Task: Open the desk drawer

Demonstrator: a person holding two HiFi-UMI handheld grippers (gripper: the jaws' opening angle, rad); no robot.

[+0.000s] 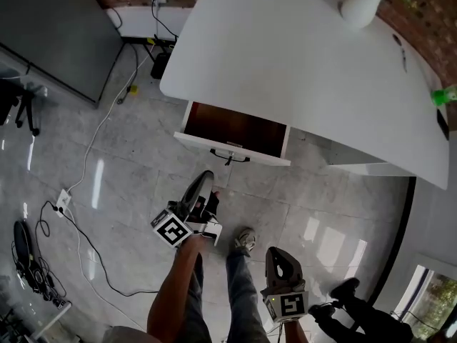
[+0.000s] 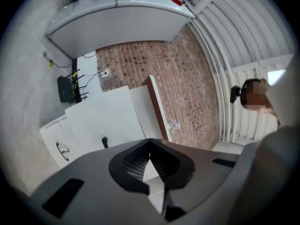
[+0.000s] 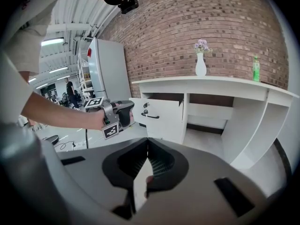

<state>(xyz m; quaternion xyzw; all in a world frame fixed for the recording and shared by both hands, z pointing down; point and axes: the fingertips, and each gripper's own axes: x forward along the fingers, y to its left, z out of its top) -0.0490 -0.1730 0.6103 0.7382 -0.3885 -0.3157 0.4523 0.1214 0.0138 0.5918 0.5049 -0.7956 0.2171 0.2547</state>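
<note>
Noted at the left gripper (image 2: 150,168): jaws clenched tight, nothing between. Same at the right gripper (image 3: 147,167): jaws clenched, empty. Hovers just near of the drawer (image 1: 235,130) (the left one, that is), apart from the handle (image 1: 230,155), touching nothing. Hangs nearer and to the right, the other, beside the person's legs, well apart from the drawer.

Progress: found the drawer pulled out from under the left end of the bench (image 1: 285,56), brown inside showing from above. Judged done, or close to it. Cannot tell whether any travel remains on the runners. Left to do, at most: a further pull on the handle, which would call for unclenching first.

Edges: juts past the bench's near edge, white front panel foremost, handle sticking out further still. Overhung by the rounded left corner of the bench top, so little room for lifting straight up close in.

Open room: bare floor (image 1: 321,220) between front panel and the person's shoe (image 1: 245,240); enough for backing away, by the look. Mind the left: cables (image 1: 86,220) and a power strip (image 1: 63,200) lying on the floor. Mind the right: the bench's side panel, and a second pair of shoes (image 1: 345,289) near the right gripper. Far on the bench top, vase (image 1: 363,4) and green bottle (image 1: 444,95), well apart from the drawer.
</note>
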